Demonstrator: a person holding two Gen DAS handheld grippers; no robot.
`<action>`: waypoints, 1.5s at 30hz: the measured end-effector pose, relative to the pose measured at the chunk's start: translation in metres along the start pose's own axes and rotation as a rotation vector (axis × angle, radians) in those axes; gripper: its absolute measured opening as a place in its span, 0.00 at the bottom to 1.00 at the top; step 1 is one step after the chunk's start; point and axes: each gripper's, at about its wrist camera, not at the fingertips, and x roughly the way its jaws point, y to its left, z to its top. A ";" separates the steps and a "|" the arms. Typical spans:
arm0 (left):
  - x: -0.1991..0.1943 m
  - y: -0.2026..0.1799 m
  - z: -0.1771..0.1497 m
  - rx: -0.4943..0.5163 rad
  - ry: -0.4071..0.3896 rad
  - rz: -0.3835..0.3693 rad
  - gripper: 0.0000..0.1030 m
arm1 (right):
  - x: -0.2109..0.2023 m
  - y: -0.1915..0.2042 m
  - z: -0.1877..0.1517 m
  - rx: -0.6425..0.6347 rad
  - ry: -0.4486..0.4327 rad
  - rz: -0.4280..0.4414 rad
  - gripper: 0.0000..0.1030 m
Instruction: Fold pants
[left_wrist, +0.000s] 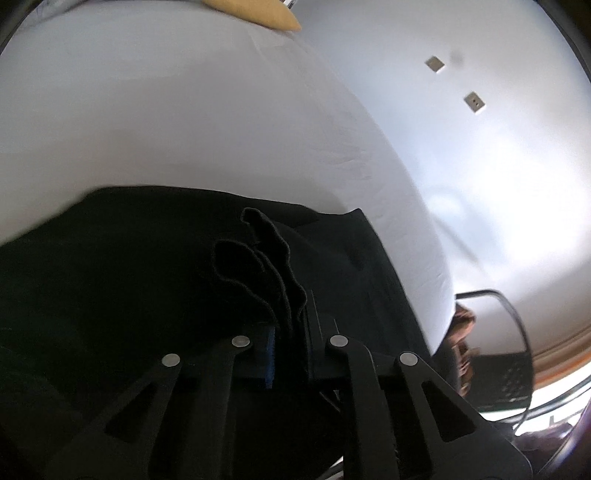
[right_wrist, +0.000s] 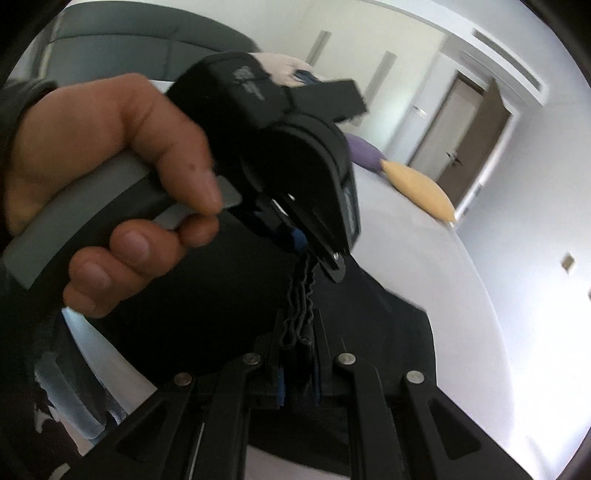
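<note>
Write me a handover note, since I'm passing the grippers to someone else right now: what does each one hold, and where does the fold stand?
Left gripper: shut on a bunched hem edge of the black pants.
Right gripper: shut on the same wavy edge, close beside the left gripper.
Pants: lying on the white bed sheet, gripped edge lifted off it.
Done: both grips taken.
Left: probably carry the edge across, lay it down, release, smooth.
</note>
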 end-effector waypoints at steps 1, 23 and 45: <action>-0.004 0.006 0.001 0.007 0.005 0.009 0.10 | 0.004 0.003 0.004 -0.014 -0.004 0.011 0.12; -0.053 0.133 -0.022 -0.024 0.022 0.089 0.11 | 0.068 0.039 0.015 -0.195 0.097 0.167 0.14; -0.054 0.065 -0.096 0.224 -0.072 0.518 0.29 | 0.112 -0.287 -0.066 0.813 0.161 0.717 0.24</action>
